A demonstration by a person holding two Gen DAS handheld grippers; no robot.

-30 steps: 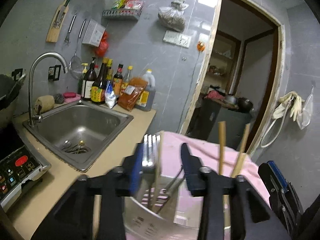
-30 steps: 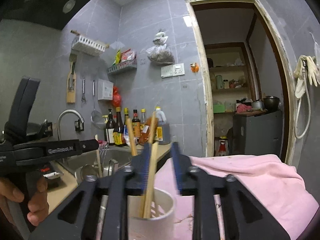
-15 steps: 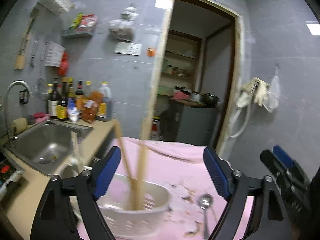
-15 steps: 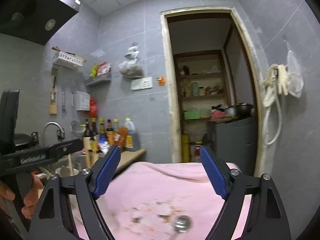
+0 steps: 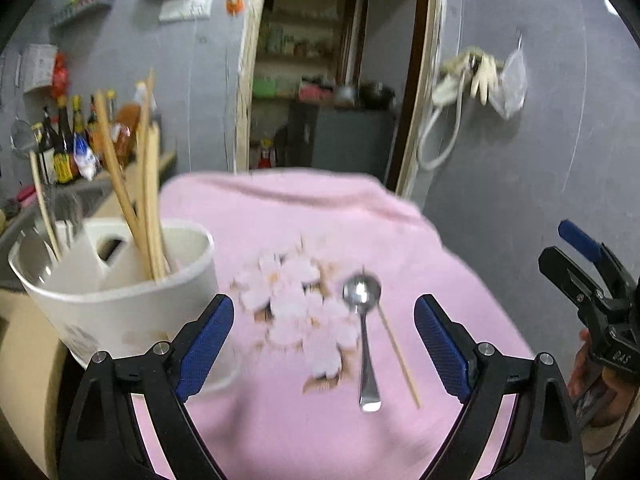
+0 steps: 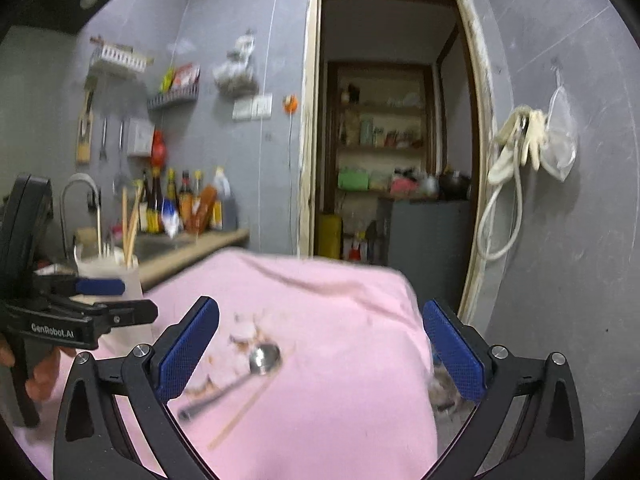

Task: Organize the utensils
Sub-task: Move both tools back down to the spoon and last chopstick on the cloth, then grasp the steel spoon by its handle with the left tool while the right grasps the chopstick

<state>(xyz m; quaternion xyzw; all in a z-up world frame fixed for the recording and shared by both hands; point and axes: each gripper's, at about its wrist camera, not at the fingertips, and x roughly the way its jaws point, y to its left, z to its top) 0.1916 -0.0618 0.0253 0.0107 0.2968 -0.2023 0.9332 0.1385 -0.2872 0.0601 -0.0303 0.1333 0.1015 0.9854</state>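
A metal spoon (image 5: 363, 332) and a single wooden chopstick (image 5: 398, 350) lie side by side on the pink cloth (image 5: 304, 216). Both show in the right wrist view too, the spoon (image 6: 240, 376) and the chopstick (image 6: 242, 412). A white utensil holder (image 5: 116, 292) with several chopsticks (image 5: 146, 208) stands at the cloth's left edge, and appears in the right wrist view (image 6: 110, 276). My left gripper (image 5: 324, 344) is open and empty above the spoon. My right gripper (image 6: 320, 348) is open and empty above the cloth.
A worn flower print (image 5: 296, 304) marks the cloth next to the spoon. A sink with a tap (image 6: 78, 196) and sauce bottles (image 6: 184, 204) lie far left. An open doorway (image 6: 396, 152) is behind the table. A hose and gloves (image 6: 516, 152) hang on the right wall.
Both grippers let go of the utensils in the holder, opened wide and swung right and down over the cloth. The spoon and loose chopstick came into view.
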